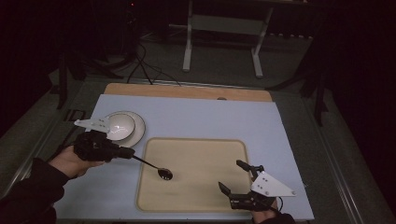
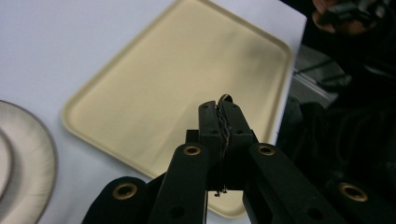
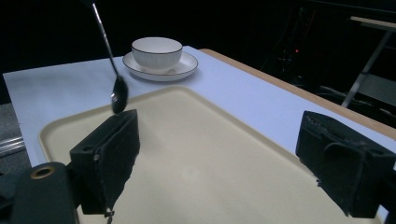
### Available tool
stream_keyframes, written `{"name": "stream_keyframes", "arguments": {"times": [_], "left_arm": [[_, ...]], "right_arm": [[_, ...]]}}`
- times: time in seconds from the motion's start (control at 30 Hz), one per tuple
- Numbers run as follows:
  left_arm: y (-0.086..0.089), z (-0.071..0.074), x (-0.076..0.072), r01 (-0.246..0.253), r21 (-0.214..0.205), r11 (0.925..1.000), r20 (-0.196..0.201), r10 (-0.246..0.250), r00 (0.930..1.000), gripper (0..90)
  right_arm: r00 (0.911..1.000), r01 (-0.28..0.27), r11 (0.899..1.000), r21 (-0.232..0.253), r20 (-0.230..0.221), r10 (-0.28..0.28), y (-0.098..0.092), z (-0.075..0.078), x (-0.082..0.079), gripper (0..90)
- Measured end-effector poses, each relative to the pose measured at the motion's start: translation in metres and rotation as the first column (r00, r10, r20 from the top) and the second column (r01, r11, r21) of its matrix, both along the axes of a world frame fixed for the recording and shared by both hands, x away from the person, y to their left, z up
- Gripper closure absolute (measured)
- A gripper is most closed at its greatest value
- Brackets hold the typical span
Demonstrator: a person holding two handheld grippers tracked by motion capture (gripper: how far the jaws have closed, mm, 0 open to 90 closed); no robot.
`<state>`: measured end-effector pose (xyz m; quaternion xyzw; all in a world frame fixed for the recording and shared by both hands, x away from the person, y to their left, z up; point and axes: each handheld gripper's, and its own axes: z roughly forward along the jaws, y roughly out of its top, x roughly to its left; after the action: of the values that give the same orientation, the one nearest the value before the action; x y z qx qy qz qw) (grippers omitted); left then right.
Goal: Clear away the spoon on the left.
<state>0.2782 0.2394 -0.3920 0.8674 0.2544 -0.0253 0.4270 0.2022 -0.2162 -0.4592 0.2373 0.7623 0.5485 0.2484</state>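
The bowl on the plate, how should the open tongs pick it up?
Probably by the rim. The bowl stands upright on the plate, its mouth facing up and its wall round and smooth. So the open right tongs would best come from above, one jaw inside and one outside the thin wall. The left tongs are shut on the spoon.
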Motion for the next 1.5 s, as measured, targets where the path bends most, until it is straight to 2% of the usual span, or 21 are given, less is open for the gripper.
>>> {"name": "stream_keyframes", "arguments": {"times": [0.17, 0.37, 0.43, 0.5, 0.57, 0.8, 0.93, 1.07, 1.2, 1.27, 1.5], "left_arm": [[-0.005, -0.003, 0.003, 0.014, -0.009, 0.9999, -0.023, -0.015, 0.9996, 89.4], [-0.016, -0.008, 0.004, 0.063, 0.023, 0.9978, -0.045, -0.061, 0.9971, 89.5], [-0.021, -0.010, 0.007, 0.065, 0.034, 0.9973, -0.081, -0.062, 0.9948, 89.4], [-0.025, -0.014, 0.011, 0.056, 0.059, 0.9967, -0.102, -0.050, 0.9935, 89.4], [-0.029, -0.017, 0.014, 0.068, 0.076, 0.9948, -0.118, -0.059, 0.9913, 89.5], [-0.044, -0.022, 0.017, 0.115, 0.108, 0.9874, -0.149, -0.098, 0.9839, 89.4], [-0.050, -0.025, 0.021, 0.123, 0.119, 0.9852, -0.178, -0.101, 0.9788, 89.3], [-0.058, -0.030, 0.024, 0.137, 0.147, 0.9795, -0.198, -0.107, 0.9744, 89.3], [-0.064, -0.032, 0.027, 0.146, 0.151, 0.9776, -0.206, -0.113, 0.9719, 89.1], [-0.066, -0.032, 0.029, 0.141, 0.145, 0.9793, -0.204, -0.110, 0.9728, 88.7], [-0.080, -0.032, 0.037, 0.127, 0.138, 0.9822, -0.167, -0.104, 0.9805, 87.0]], "right_arm": [[1.0000, 0.005, 1.000, 0.000, 0.000, -0.005, -0.001, 0.000, 0.000, 13.9], [1.0000, 0.003, 1.000, 0.001, 0.002, -0.003, -0.001, 0.000, 0.000, 13.8], [1.0000, 0.003, 1.000, 0.000, 0.000, -0.003, -0.001, 0.000, 0.000, 13.9], [1.0000, 0.004, 1.000, 0.003, 0.000, -0.004, -0.001, 0.001, 0.000, 13.8], [1.0000, 0.006, 1.000, 0.005, -0.002, -0.006, -0.002, 0.001, 0.000, 13.9], [1.0000, 0.002, 1.000, 0.000, -0.004, -0.002, -0.001, 0.000, 0.001, 13.9], [1.0000, 0.003, 1.000, 0.002, -0.005, -0.003, -0.002, 0.000, 0.000, 13.9], [1.0000, 0.002, 1.000, 0.001, -0.005, -0.002, -0.002, 0.000, 0.001, 13.9], [1.0000, 0.000, 1.000, 0.001, -0.006, 0.000, -0.002, 0.000, 0.001, 13.9], [1.0000, 0.000, 1.000, 0.002, -0.006, 0.000, -0.002, 0.000, 0.001, 13.9], [1.0000, -0.002, 1.000, 0.003, -0.008, 0.002, -0.002, 0.000, 0.001, 13.9]]}}
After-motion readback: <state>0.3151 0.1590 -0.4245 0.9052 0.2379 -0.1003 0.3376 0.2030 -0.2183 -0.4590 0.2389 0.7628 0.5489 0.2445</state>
